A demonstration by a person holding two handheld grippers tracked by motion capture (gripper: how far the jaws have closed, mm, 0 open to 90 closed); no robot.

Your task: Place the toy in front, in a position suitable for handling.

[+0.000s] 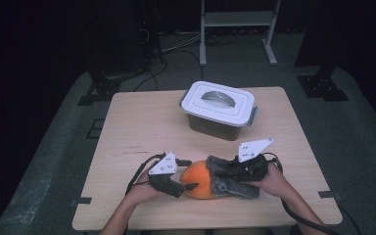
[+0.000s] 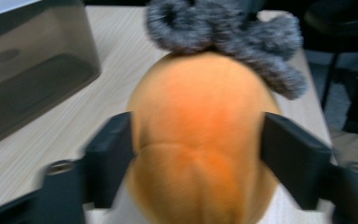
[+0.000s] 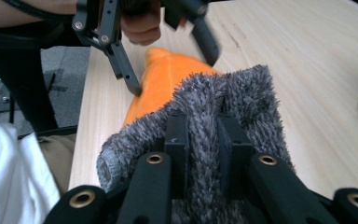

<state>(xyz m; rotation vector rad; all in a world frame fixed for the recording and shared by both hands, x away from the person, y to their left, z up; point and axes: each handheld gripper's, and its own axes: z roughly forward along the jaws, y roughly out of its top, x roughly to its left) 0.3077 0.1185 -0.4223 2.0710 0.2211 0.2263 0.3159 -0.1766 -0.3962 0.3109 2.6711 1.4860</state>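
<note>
My right gripper (image 3: pixel 204 140) clamps the grey fuzzy cover (image 3: pixel 242 102); my left gripper (image 2: pixel 198 154) jaws stand apart around the orange ball (image 2: pixel 200 135). The cover is partly on, the rest remains.

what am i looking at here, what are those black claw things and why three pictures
A person sits at a light wooden table holding a hand-operated two-jaw clamp in each hand. One picture looks down from above; the other two come from small cameras riding on each clamp. On the table stand a lidded grey plastic box and an orange plush toy with grey fuzzy trim. The right gripper pinches a fold of the grey fuzz. The left gripper has its jaws either side of the orange body; that view is too blurred to show whether they press.
</note>
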